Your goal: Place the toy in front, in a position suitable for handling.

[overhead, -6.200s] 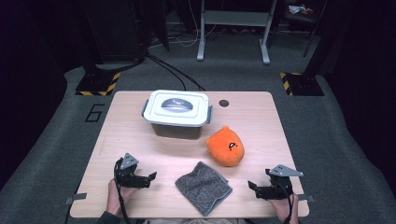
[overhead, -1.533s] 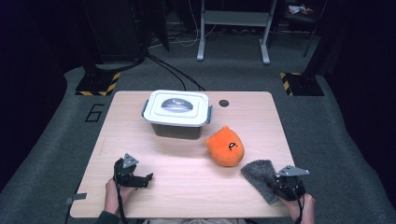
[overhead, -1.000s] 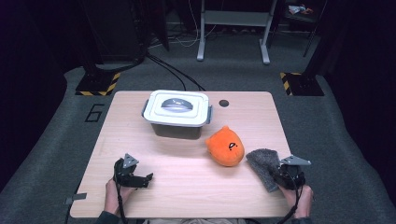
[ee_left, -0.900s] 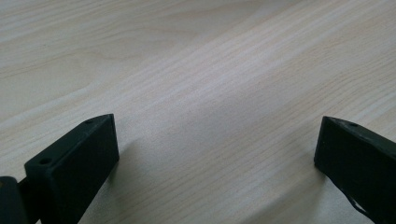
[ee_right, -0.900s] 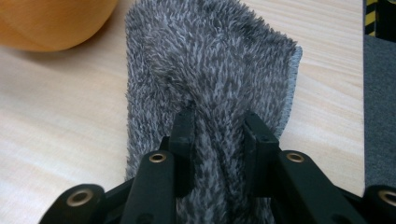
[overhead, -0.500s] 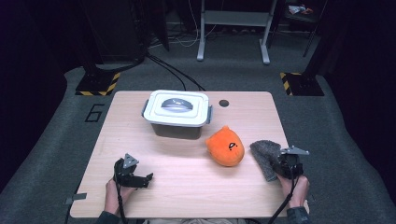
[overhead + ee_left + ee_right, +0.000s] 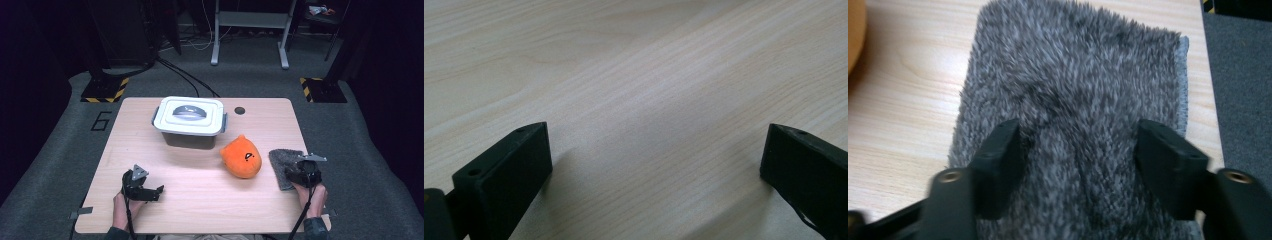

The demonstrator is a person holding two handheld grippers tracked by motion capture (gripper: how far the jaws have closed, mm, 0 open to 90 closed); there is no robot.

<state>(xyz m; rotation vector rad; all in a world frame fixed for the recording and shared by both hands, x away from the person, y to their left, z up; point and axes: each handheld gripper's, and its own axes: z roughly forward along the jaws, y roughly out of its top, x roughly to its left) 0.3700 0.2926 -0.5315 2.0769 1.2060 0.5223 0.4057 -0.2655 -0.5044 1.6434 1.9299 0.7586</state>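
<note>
Right tongs (image 7: 1078, 150) just opened, over grey cloth (image 7: 1078, 75)

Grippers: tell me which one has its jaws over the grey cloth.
The right gripper: its open jaws, just opened, straddle the grey cloth by the table's right edge. The left gripper has bare wood between its jaws.

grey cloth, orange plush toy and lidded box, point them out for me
grey cloth (image 7: 1083, 90), right gripper view, middle of its fuzzy top
orange plush toy (image 7: 241, 157), high view, its face
lidded box (image 7: 189, 112), high view, lid handle

Overhead light brightens the table (image 7: 200, 170), surroundings stay dark, close views slightly soft.
</note>
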